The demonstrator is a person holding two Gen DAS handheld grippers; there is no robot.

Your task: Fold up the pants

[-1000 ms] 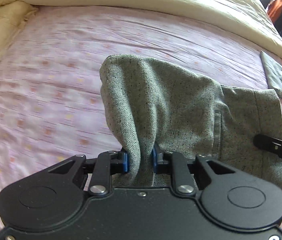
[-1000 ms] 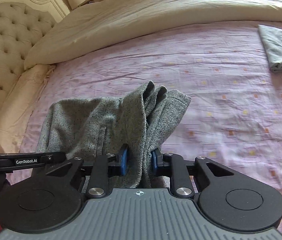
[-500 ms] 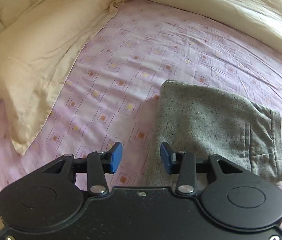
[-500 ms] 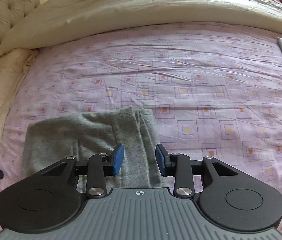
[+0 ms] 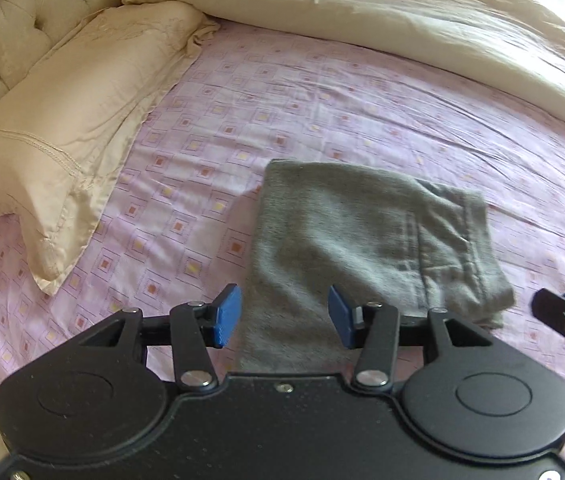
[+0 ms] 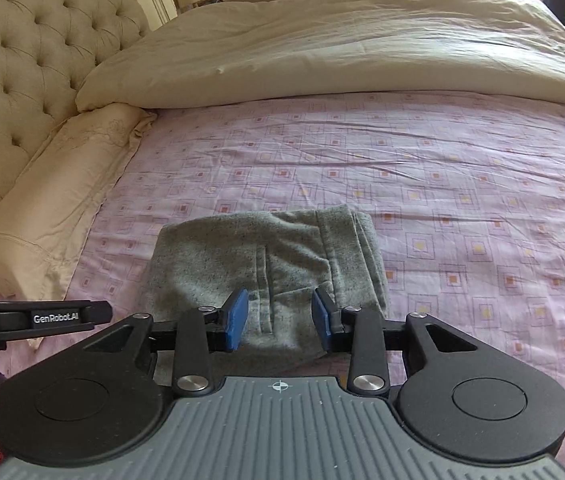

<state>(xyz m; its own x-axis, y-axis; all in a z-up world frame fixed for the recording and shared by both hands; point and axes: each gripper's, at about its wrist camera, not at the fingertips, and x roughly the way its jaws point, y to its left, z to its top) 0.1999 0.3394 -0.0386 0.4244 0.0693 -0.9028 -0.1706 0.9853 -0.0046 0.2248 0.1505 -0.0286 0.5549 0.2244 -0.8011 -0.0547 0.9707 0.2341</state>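
Released a second ago, we now see the folded grey speckled knit pants [image 5: 362, 236] flat on the pink patterned bedsheet [image 5: 322, 92]; left gripper [image 5: 284, 316] and right gripper [image 6: 278, 320] jaws spread.

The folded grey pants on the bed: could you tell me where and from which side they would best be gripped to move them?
Probably grip the folded grey pants at the near edge, coming in low from the front. That edge lies just ahead of the open right hand-held gripper, and the stacked layers at the waistband side look thick enough to pinch together.
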